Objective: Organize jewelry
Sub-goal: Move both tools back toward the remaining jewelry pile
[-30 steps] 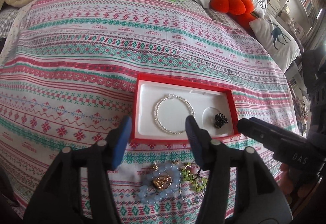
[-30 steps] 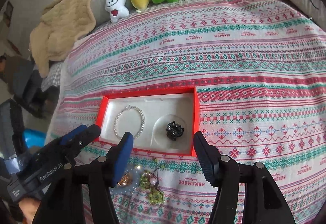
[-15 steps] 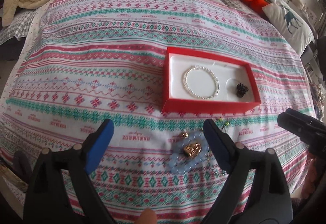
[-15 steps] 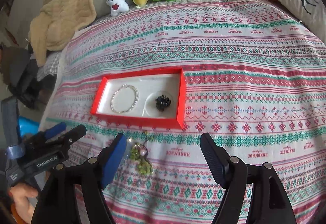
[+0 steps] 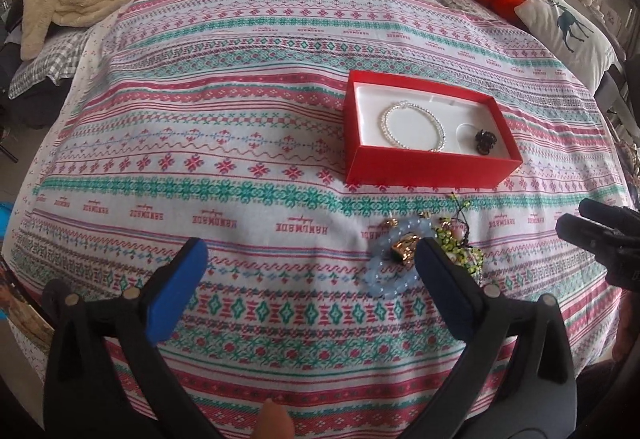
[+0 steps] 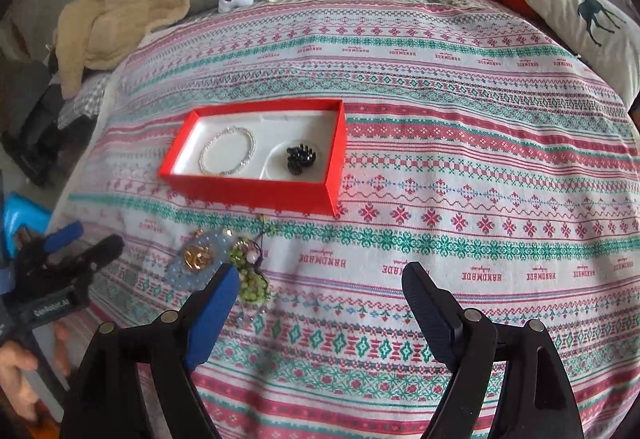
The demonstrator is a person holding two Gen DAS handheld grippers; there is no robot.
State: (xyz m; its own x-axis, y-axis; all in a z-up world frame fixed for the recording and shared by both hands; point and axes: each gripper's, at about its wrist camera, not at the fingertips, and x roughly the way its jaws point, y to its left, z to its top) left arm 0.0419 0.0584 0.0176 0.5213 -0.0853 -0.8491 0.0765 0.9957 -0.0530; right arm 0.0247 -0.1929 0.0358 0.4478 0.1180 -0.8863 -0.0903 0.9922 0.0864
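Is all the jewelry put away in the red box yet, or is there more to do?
Partly done. The silver bracelet and black clip already lie in the red box. Nothing is in hand: the left hand-held gripper and right hand-held gripper are both opening and empty. Still left on the bedspread in front of the box: the blue bead bracelet and green bead piece.

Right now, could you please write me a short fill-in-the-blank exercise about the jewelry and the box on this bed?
1. The silver bead bracelet lies inside the ____ box.
2. Beside it in the box sits a small ____ hair claw.
3. The pale blue bracelet and green bead piece lie ____ the box, on the bedspread.
4. Nothing is between the ____ fingers of the right gripper.

Missing words: red; black; outside; blue
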